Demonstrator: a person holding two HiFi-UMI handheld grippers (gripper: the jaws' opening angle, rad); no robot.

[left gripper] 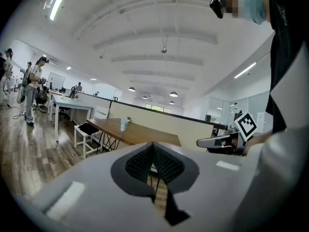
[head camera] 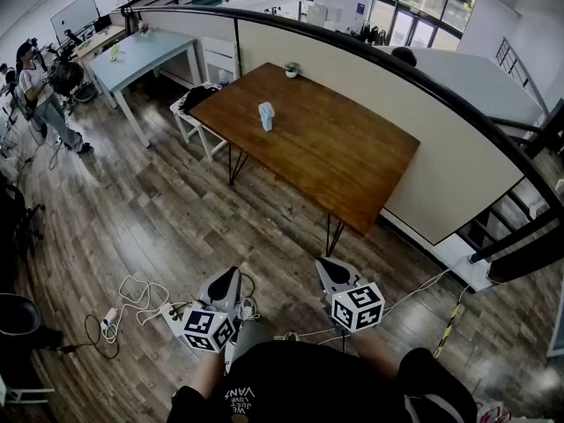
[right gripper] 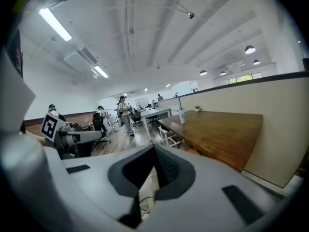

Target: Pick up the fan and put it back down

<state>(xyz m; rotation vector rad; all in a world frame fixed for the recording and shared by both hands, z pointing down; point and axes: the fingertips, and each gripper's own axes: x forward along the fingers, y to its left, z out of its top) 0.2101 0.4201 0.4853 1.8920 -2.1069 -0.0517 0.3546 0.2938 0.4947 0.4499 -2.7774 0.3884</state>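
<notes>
The fan (head camera: pixel 266 115) is a small pale blue-white thing standing upright on the brown wooden table (head camera: pixel 335 157), far ahead of me. It shows small in the left gripper view, fan (left gripper: pixel 124 124), and in the right gripper view, fan (right gripper: pixel 181 116). My left gripper (head camera: pixel 233 277) and right gripper (head camera: pixel 324 266) hang low near my body over the wooden floor, well short of the table. Both are shut with nothing between their fingers. Each gripper sees the other at its side: right gripper (left gripper: pixel 203 142), left gripper (right gripper: pixel 99 135).
A small potted plant (head camera: pixel 291 70) stands at the table's far edge. A low partition wall (head camera: pixel 441 148) runs behind the table. A white stool (head camera: pixel 189 117) and a light blue desk (head camera: pixel 145 55) stand to the left. Cables and a power strip (head camera: pixel 110 317) lie on the floor near my feet. People (head camera: pixel 44 91) stand far left.
</notes>
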